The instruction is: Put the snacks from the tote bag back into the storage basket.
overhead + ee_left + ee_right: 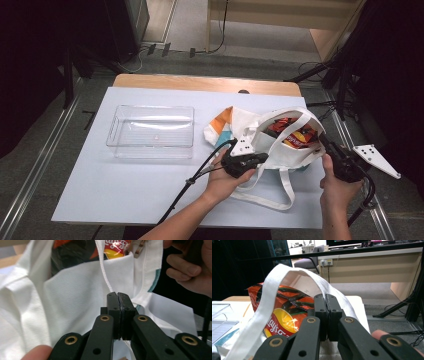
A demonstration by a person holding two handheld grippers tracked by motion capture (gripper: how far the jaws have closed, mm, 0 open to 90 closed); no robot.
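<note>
Broadly, by size: white-covered table (125, 195), bearing everything. Clear plastic tray (150, 131), empty, left of the bag, probably awaiting contents. White canvas tote bag (280, 150), right of centre, mouth held open from both sides. Orange Lay's chip bag (287, 315), upright inside. Left gripper (117, 296), jaws together, pinching the tote's near rim. Right gripper (326, 298), jaws together, clamping the tote's strap (274, 282) at the far side.

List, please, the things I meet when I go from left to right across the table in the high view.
Clear plastic tray → left hand-held gripper → white tote bag with the chip bag inside it → right hand-held gripper.
</note>
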